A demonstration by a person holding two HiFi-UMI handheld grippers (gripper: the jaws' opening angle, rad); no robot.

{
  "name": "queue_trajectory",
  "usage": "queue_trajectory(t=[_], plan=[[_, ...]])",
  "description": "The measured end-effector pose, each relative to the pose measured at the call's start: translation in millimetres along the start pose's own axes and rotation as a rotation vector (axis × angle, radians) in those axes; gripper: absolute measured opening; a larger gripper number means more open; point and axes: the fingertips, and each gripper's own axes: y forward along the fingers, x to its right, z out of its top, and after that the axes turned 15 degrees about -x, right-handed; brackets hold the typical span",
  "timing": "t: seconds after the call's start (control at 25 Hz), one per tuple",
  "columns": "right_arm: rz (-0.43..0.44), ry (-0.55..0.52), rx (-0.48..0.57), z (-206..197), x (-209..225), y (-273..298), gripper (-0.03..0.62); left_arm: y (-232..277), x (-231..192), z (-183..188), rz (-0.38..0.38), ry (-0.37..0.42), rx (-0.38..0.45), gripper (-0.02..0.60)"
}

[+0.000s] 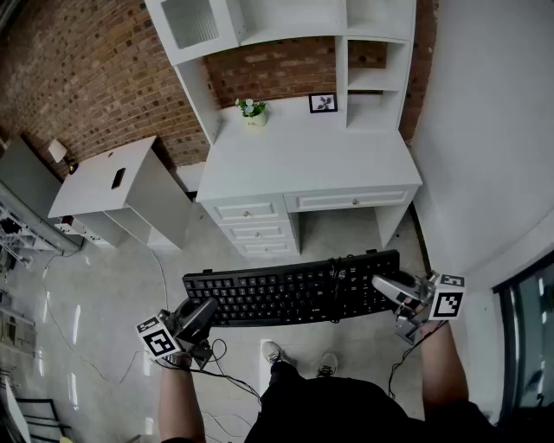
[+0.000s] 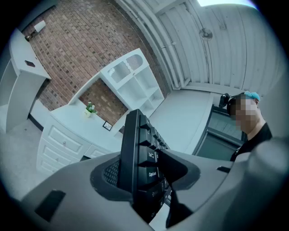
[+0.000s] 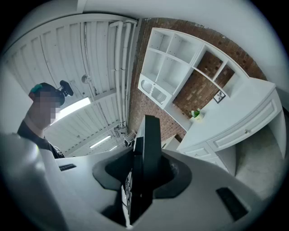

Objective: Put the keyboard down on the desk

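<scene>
A black keyboard [image 1: 290,290] hangs level in the air in front of the white desk [image 1: 294,156], above the floor. My left gripper [image 1: 199,313] is shut on the keyboard's left end, my right gripper [image 1: 389,288] on its right end. In the left gripper view the keyboard [image 2: 137,158] stands edge-on between the jaws, keys facing right. The right gripper view shows the keyboard [image 3: 146,158] edge-on too, clamped between both jaws. Its cable [image 1: 229,368] trails down near the person's legs.
On the desk top stand a small potted plant [image 1: 252,111] and a picture frame [image 1: 323,102] at the back, below the shelf unit [image 1: 286,26]. A low white cabinet [image 1: 121,186] sits to the left. Drawers [image 1: 251,227] face me. A wall rises on the right.
</scene>
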Motion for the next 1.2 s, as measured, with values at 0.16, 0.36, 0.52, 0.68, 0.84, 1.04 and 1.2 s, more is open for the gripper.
queue_trajectory(t=[0.16, 0.36, 0.52, 0.68, 0.84, 1.04, 1.2], plan=[[0.002, 0.001, 0.001, -1, 0, -1, 0.137, 1, 1, -1, 0.001, 0.0, 0.002, 0.221], [0.003, 0.004, 0.0, -2, -1, -1, 0.137, 0, 0, -2, 0.0, -0.003, 0.001, 0.221], [-0.002, 0.006, 0.001, -2, 1, -1, 0.138, 1, -1, -3, 0.0, -0.001, 0.0, 0.221], [-0.006, 0.01, 0.002, -3, 4, -2, 0.138, 3, -2, -3, 0.0, -0.002, -0.002, 0.221], [-0.006, 0.013, 0.004, -1, 2, -2, 0.138, 3, -2, -1, -0.002, -0.003, -0.005, 0.221], [-0.007, 0.009, 0.014, -2, 1, -1, 0.138, 3, -2, 1, -0.006, 0.007, -0.008, 0.221], [-0.003, 0.001, 0.027, 1, -2, -7, 0.138, 6, 6, 7, -0.007, 0.023, -0.007, 0.221]])
